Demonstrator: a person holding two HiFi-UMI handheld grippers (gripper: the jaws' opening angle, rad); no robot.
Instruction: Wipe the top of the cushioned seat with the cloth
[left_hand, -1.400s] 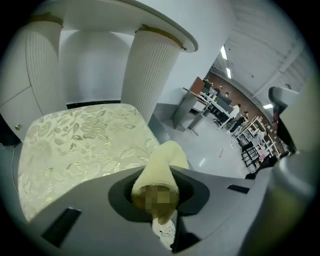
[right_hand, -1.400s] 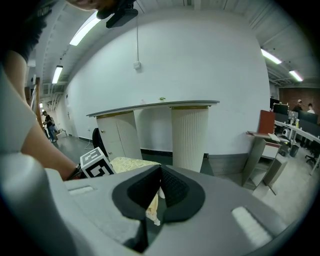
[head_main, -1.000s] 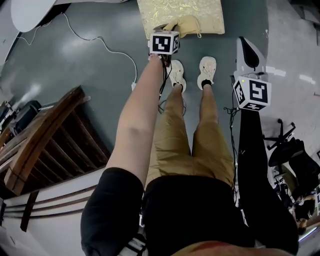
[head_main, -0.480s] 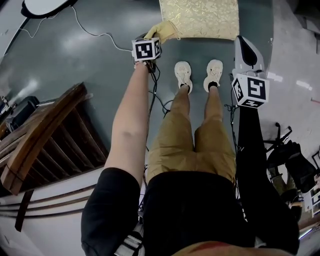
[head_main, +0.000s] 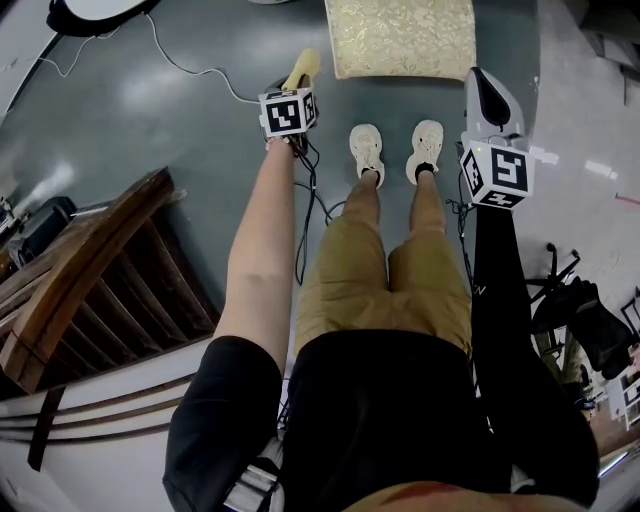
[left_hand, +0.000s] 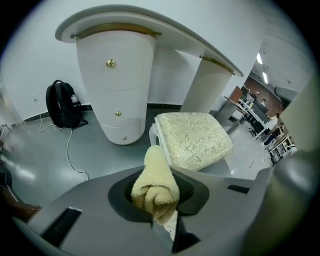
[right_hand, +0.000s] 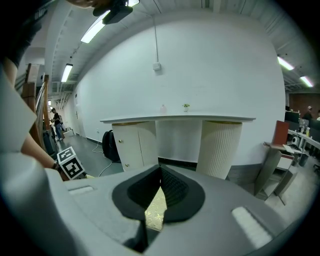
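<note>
The cushioned seat (head_main: 400, 35) has a gold patterned top and stands at the top of the head view, just past the person's shoes. My left gripper (head_main: 297, 78) is shut on a rolled yellow cloth (head_main: 301, 67), held over the grey floor to the left of the seat's near left corner and apart from it. In the left gripper view the cloth (left_hand: 155, 182) bulges out between the jaws, with the seat (left_hand: 192, 137) ahead and to the right. My right gripper (head_main: 484, 95) hangs shut and empty by the seat's right side. A sliver of the gold seat (right_hand: 156, 212) shows through its jaws.
A white curved desk (left_hand: 115, 75) with a drawer pedestal stands behind the seat, and a black backpack (left_hand: 62, 105) leans beside it. A cable (head_main: 190, 70) runs across the floor. Dark wooden furniture (head_main: 90, 280) fills the left. Black chair bases (head_main: 580, 310) crowd the right.
My left gripper has carried the cloth off the seat's near edge, leftward past its corner, and now holds it over the floor. The right gripper has barely moved.
</note>
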